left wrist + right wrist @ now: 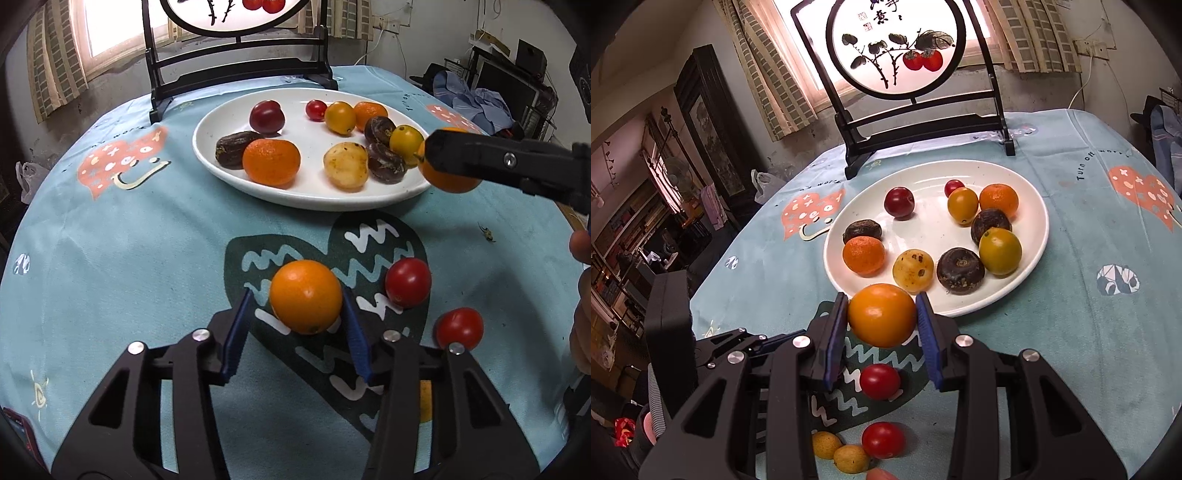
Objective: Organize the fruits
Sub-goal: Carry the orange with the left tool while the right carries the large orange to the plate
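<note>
A white plate (221,125) (1027,184) holds several fruits: oranges, yellow and red tomatoes, dark brown ones. My left gripper (297,306) is open around an orange (306,296) lying on the tablecloth; the right pad touches it, the left pad stands apart. My right gripper (882,314) is shut on another orange (882,314) and holds it in the air by the plate's near rim; it shows in the left wrist view (448,173) at the plate's right edge. Two red tomatoes (408,282) (459,328) lie on the cloth right of my left gripper.
A black-framed round painted screen (897,48) stands behind the plate. Two small yellow fruits (826,445) (851,458) lie on the cloth near the front edge. The light blue tablecloth (110,277) covers the round table.
</note>
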`<state>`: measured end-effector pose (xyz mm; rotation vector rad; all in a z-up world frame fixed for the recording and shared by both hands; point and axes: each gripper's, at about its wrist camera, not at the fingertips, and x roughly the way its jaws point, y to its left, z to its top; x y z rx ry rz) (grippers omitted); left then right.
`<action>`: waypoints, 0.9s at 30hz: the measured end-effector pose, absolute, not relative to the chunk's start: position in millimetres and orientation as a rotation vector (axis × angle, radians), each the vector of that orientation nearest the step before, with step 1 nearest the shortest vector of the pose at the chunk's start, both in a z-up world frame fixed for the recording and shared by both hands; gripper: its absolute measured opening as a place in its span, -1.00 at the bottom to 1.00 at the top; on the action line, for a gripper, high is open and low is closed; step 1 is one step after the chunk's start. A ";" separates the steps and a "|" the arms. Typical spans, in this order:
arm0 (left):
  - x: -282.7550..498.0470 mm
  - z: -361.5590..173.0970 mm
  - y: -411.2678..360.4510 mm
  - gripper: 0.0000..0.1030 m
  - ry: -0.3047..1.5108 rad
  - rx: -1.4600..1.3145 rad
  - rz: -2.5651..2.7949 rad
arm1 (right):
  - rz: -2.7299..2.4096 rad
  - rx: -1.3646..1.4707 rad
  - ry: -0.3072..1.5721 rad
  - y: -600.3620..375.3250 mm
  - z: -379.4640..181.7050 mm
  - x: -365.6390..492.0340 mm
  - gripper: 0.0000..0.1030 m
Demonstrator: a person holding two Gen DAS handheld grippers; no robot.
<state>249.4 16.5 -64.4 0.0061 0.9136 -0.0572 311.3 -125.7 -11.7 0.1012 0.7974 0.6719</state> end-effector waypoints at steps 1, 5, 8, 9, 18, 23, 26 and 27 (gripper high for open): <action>249.3 -64.6 16.0 -0.11 0.913 0.009 -0.060 | 0.672 0.101 0.797 -125.7 -11.5 311.1 -0.27; 250.2 -64.7 13.5 -0.24 0.915 0.017 -0.073 | 0.670 0.097 0.799 -125.2 -12.0 310.7 -0.27; 250.4 -64.7 11.9 -0.24 0.913 0.027 -0.071 | 0.667 0.093 0.803 -124.5 -13.2 310.3 -0.27; 250.6 -64.6 11.7 -0.24 0.913 0.027 -0.071 | 0.667 0.092 0.805 -124.3 -13.6 310.6 -0.27; 247.6 -58.5 16.3 -0.25 0.895 -0.006 -0.069 | 0.657 0.064 0.803 -120.9 -15.5 310.6 -0.27; 240.8 -46.7 17.5 -0.25 0.852 -0.039 -0.087 | 0.668 0.060 0.795 -120.0 -14.9 309.6 -0.27; 244.1 -35.6 18.5 -0.25 0.816 -0.052 -0.091 | 0.645 0.084 0.736 -125.2 -8.2 312.6 -0.27; 249.0 -30.0 19.0 -0.25 0.806 -0.055 -0.095 | 0.630 0.095 0.715 -127.1 -5.7 315.1 -0.27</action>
